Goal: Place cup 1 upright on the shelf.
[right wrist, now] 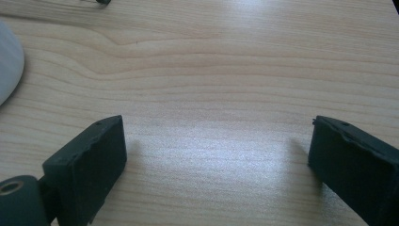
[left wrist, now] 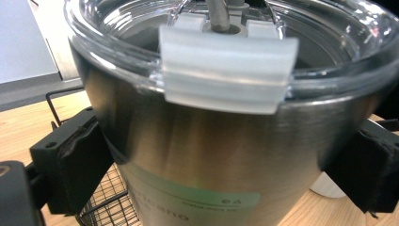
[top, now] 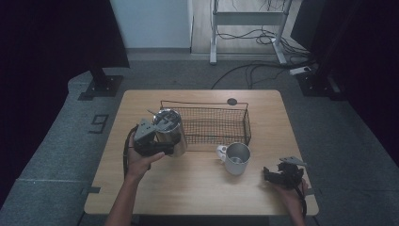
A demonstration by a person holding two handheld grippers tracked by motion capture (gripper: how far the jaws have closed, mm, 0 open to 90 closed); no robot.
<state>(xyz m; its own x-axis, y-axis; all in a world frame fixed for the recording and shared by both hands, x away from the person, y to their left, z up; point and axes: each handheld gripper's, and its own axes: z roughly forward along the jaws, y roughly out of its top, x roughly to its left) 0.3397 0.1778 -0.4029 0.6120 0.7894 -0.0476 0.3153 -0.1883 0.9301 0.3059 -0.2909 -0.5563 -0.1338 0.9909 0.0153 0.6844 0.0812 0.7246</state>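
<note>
A steel tumbler [top: 170,134] with a clear lid [left wrist: 221,52] is held at the left front corner of the wire basket [top: 214,123]. My left gripper [top: 162,143] is shut on it, its black pads [left wrist: 75,160] pressed against both sides of the steel wall [left wrist: 207,155]. The tumbler's base is hidden, so I cannot tell whether it rests on the table. A mug [top: 236,159] with a white handle stands in front of the basket's right end. My right gripper [top: 270,175] lies near the table's front right, open, with bare wood between its pads [right wrist: 89,160].
The wooden table [top: 197,188] has free room along its front. The black mesh basket runs across the middle, and its wires show behind the tumbler [left wrist: 101,207]. A white curved edge of the mug [right wrist: 7,61] lies left of my right gripper. Cables and a stand are on the floor beyond.
</note>
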